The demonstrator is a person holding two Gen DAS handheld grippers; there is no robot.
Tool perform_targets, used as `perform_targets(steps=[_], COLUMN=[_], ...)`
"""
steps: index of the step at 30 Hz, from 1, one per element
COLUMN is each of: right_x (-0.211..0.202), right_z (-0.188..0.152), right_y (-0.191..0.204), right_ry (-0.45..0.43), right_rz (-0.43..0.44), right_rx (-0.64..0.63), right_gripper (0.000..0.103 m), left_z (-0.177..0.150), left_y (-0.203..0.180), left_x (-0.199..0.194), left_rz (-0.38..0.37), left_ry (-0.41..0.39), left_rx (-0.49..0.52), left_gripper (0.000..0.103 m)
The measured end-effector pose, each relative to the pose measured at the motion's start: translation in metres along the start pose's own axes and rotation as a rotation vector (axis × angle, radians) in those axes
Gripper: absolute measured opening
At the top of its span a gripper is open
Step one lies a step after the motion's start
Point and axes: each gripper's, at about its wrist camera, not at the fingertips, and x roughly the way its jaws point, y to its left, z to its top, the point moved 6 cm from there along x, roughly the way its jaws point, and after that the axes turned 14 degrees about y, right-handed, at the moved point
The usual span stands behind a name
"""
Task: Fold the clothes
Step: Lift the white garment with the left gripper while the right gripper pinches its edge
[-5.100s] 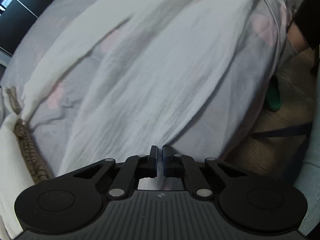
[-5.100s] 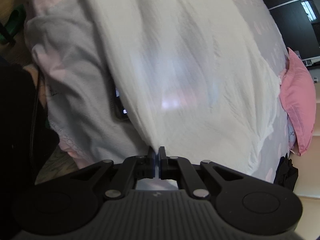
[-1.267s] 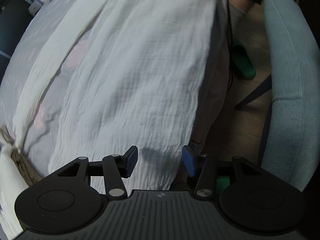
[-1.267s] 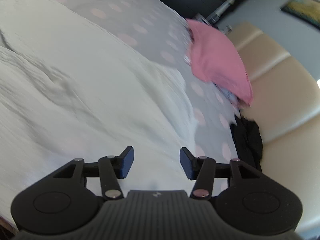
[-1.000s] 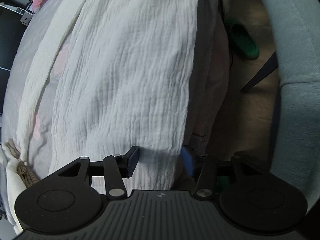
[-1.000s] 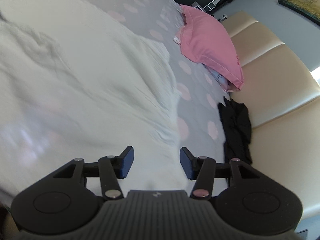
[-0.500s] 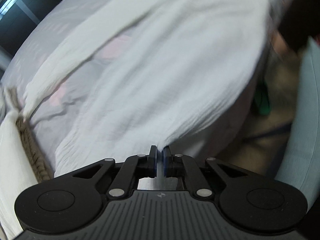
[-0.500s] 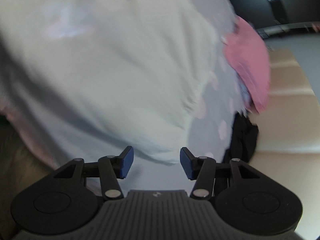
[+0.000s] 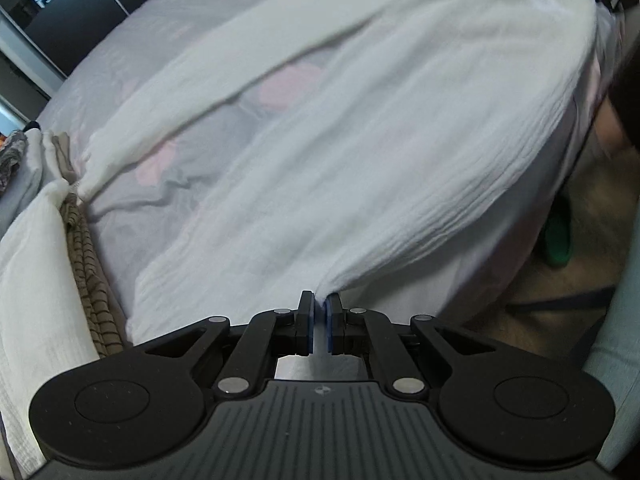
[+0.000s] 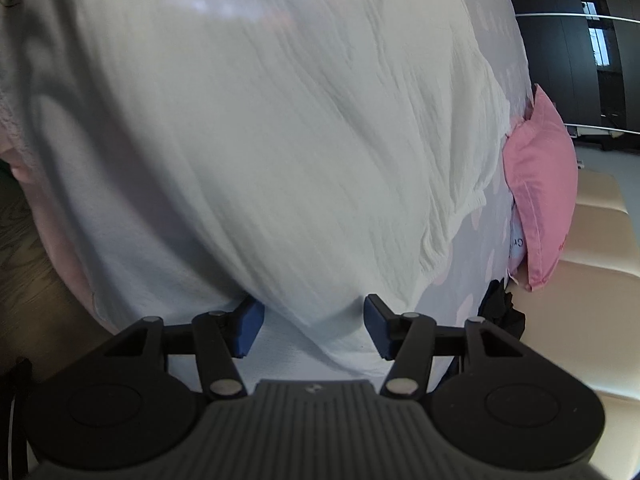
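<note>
A white crinkled garment (image 9: 360, 152) lies spread over a grey bed sheet with pink dots (image 9: 168, 40). One long sleeve (image 9: 224, 80) stretches up and to the left. My left gripper (image 9: 319, 320) is shut on the garment's near corner, and the cloth rises taut from its pads. In the right wrist view the same white garment (image 10: 280, 140) fills the frame and its near edge sags between the open fingers of my right gripper (image 10: 312, 326). Whether the cloth touches those blue pads (image 10: 250, 322) I cannot tell.
A folded white cloth (image 9: 36, 280) and a brown striped one (image 9: 90, 260) lie at the left of the bed. A green slipper (image 9: 558, 240) sits on the wooden floor. A pink pillow (image 10: 540, 184), black clothing (image 10: 502, 312) and a cream headboard (image 10: 592, 280) lie to the right.
My left gripper has shut on the garment's corner and lifted it. My right gripper, still open, has swung from the pillow side down onto the garment's near edge.
</note>
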Motion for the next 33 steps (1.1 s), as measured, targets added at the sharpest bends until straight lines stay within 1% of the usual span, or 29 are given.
perform_targets(steps=[1, 3, 4, 5, 7, 10, 11, 12, 13, 14, 15, 19, 22, 25, 29, 33], right_x=[0.001, 0.003, 0.004, 0.006, 0.008, 0.012, 0.013, 0.014, 0.014, 0.015, 0.015, 0.009, 0.000, -0.009, -0.019, -0.026], right_z=[0.000, -0.002, -0.003, -0.004, -0.005, -0.008, -0.008, -0.008, -0.008, -0.007, -0.007, -0.010, -0.015, -0.016, -0.008, 0.011], right_y=[-0.001, -0.002, -0.002, -0.003, -0.004, -0.005, -0.006, -0.008, -0.010, -0.012, -0.014, -0.031, -0.056, -0.082, -0.120, -0.155], right_ry=[0.002, 0.007, 0.009, 0.011, 0.016, 0.029, 0.033, 0.039, 0.043, 0.051, 0.058, 0.036, 0.005, -0.028, -0.071, -0.099], right_rz=[-0.002, -0.006, -0.009, -0.012, -0.018, -0.026, -0.026, -0.017, -0.005, 0.008, 0.015, -0.004, -0.012, 0.001, 0.009, 0.017], right_rx=[0.003, 0.014, 0.021, 0.028, 0.041, 0.063, 0.075, 0.092, 0.116, 0.143, 0.172, 0.323, 0.467, 0.577, 0.682, 0.730], right_gripper=[0.059, 0.060, 0.060, 0.060, 0.060, 0.060, 0.057, 0.053, 0.048, 0.028, 0.010, 0.006, 0.005, 0.004, 0.003, 0.003], left_z=[-0.001, -0.002, -0.003, -0.004, -0.007, -0.011, -0.013, -0.012, -0.012, -0.012, -0.012, -0.011, -0.007, 0.006, 0.032, 0.062], left_y=[-0.001, -0.001, -0.002, -0.002, -0.002, -0.003, -0.002, 0.001, 0.005, 0.009, 0.012, 0.028, 0.052, 0.080, 0.117, 0.155], left_x=[0.002, 0.007, 0.009, 0.010, 0.013, 0.019, 0.021, 0.019, 0.017, 0.014, 0.012, 0.003, -0.017, -0.038, -0.055, -0.060], left_rz=[0.004, 0.022, 0.037, 0.057, 0.086, 0.096, 0.095, 0.087, 0.078, 0.070, 0.062, 0.027, -0.024, -0.030, 0.001, 0.031], left_ry=[0.011, 0.030, 0.038, 0.047, 0.070, 0.120, 0.135, 0.129, 0.124, 0.118, 0.112, 0.086, 0.014, -0.069, -0.123, -0.138], left_rx=[0.003, 0.003, 0.008, 0.011, 0.012, 0.014, 0.013, -0.009, -0.030, -0.052, -0.074, -0.163, -0.285, -0.363, -0.389, -0.393], left_gripper=[0.008, 0.010, 0.013, 0.018, 0.024, 0.025, 0.025, 0.025, 0.021, 0.010, 0.006, 0.004, 0.004, 0.003, 0.003, 0.003])
